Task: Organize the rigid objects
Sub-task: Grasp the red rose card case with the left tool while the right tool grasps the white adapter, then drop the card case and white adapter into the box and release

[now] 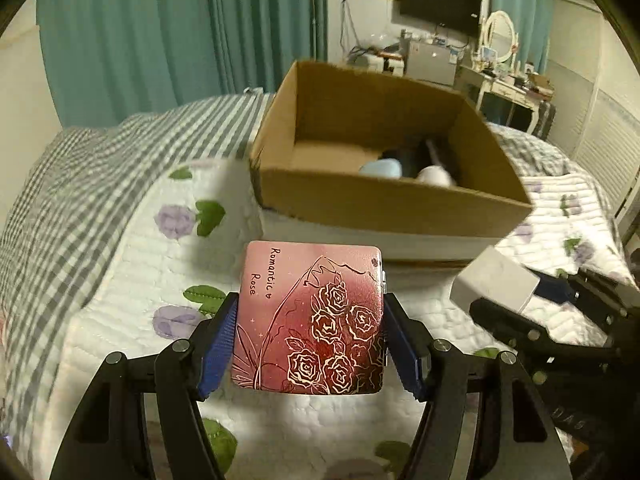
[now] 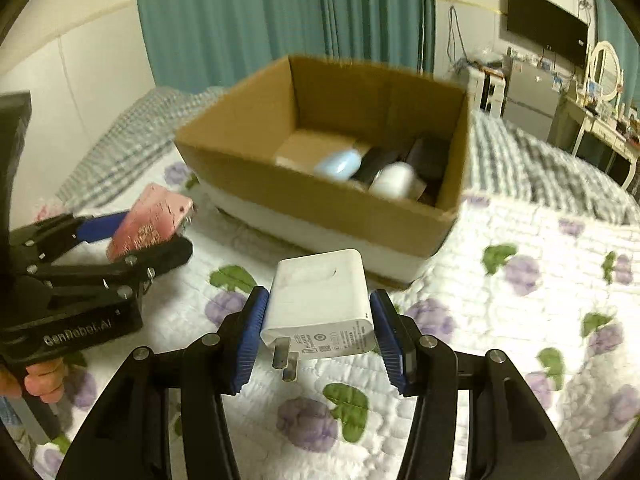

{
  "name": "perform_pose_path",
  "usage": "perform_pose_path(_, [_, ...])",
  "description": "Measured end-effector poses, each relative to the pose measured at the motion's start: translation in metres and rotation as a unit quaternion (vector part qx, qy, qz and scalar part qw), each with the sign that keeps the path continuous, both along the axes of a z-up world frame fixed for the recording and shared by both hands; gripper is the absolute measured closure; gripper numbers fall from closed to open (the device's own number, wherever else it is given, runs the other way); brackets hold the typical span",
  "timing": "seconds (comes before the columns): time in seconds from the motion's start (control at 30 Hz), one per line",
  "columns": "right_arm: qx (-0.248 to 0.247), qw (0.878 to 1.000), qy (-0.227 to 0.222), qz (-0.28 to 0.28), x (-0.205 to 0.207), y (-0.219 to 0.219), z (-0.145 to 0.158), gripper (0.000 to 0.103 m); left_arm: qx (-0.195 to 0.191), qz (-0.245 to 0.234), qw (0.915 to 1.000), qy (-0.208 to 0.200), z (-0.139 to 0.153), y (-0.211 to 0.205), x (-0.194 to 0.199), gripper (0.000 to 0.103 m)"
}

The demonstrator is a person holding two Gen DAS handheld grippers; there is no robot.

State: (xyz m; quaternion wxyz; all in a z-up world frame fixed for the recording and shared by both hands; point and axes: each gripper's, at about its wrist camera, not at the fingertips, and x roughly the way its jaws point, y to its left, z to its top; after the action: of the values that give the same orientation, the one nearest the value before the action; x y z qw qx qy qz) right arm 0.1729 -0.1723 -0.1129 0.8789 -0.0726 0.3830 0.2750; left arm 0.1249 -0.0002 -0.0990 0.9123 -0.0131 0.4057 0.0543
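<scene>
Pink rose-printed case (image 1: 310,318), low in the left wrist frame, is clamped by the left gripper (image 1: 310,344); right gripper (image 2: 318,336) fingers clamp the white charger (image 2: 320,300), both before the cardboard box (image 2: 320,208) on the bed (image 2: 520,320).

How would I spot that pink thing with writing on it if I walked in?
Find the open cardboard box on the flowered quilt; just in front of it, the left hand-held gripper holds a flat square pink case. Gold-outlined roses and the words "Romantic Rose" set it apart from the plain white charger beside it.
</scene>
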Motion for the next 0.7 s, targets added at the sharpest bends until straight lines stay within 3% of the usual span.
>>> perform_pose_path(0.27, [0.014,0.997,-0.073,-0.006,0.014,-0.016,0.077,0.051,-0.010,-0.027,0.9983,-0.051,0.066,-0.010,0.012,0.034])
perform_pose_path(0.43, [0.023,0.993,-0.118,-0.012,0.043,-0.018,0.118,0.051,0.006,-0.049,0.9951,-0.085,0.112,-0.012,0.050,0.034])
perform_pose_path(0.53, [0.029,0.991,-0.128,-0.015,0.070,-0.013,0.127,0.051,0.010,-0.051,0.9954,-0.080,0.111,-0.008,0.086,0.034])
perform_pose_path(0.7, [0.018,0.991,-0.131,-0.013,0.104,-0.006,0.115,0.051,0.000,-0.061,0.9965,-0.056,0.071,-0.006,0.149,0.034])
